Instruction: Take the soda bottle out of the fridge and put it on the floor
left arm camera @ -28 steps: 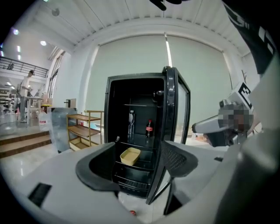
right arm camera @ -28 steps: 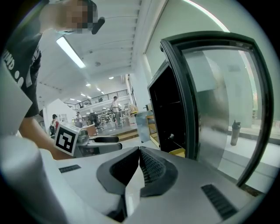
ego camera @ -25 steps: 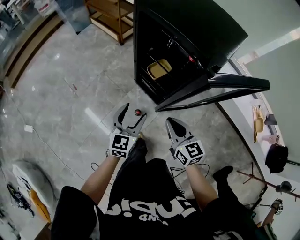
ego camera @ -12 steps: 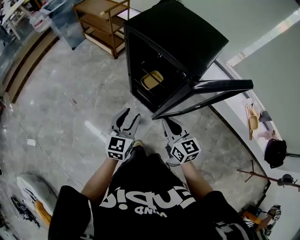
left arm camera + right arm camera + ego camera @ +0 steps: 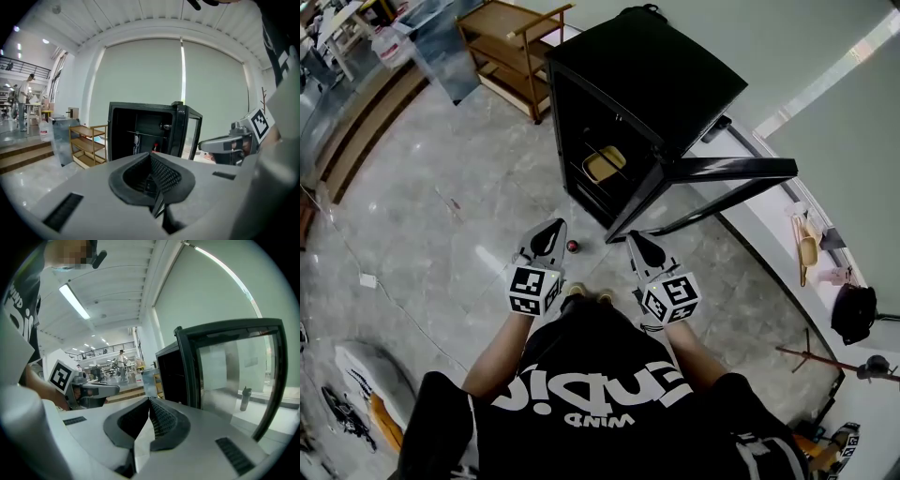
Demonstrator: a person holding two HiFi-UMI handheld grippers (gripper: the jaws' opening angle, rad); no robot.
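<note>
Floor [image 5: 431, 234]: grey polished tile, takes up most of the head view; it is the target surface, so what matters is what stands on it.

Fridge [image 5: 661, 75]: black cabinet, upright, its opening facing the person; glass door [image 5: 731, 171] swung wide to the right, presumably left that way to clear the reach; a pale yellow tray [image 5: 602, 165] sits on a shelf inside; I cannot make out any bottle on the shelves from above.

Wooden rack [image 5: 502, 42]: beside the fridge on its left, well apart from the work; not involved.

Left gripper [image 5: 554, 226]: held low in front of the body, aimed at the fridge; its own view shows the pads of the left gripper [image 5: 151, 155] pressed together with nothing between them; the jaws have just been closing, on empty air; judged to be a tidy-up after release, not a grasp.

Right gripper [image 5: 635, 236]: level with the left, near the door's lower corner; in its own view the right gripper [image 5: 150, 401] is clenched tip to tip and carries nothing; it seems to be along for balance only.

Soda bottle [image 5: 572, 246]: seen from above as a small red cap on a dark body; it stands on the floor in front of the open fridge, between the two grippers, nearer the left, touching neither; apparently upright, though too small to be sure.

Judgement: bottle is out and down; placement looks complete; door is not yet shut.
</note>
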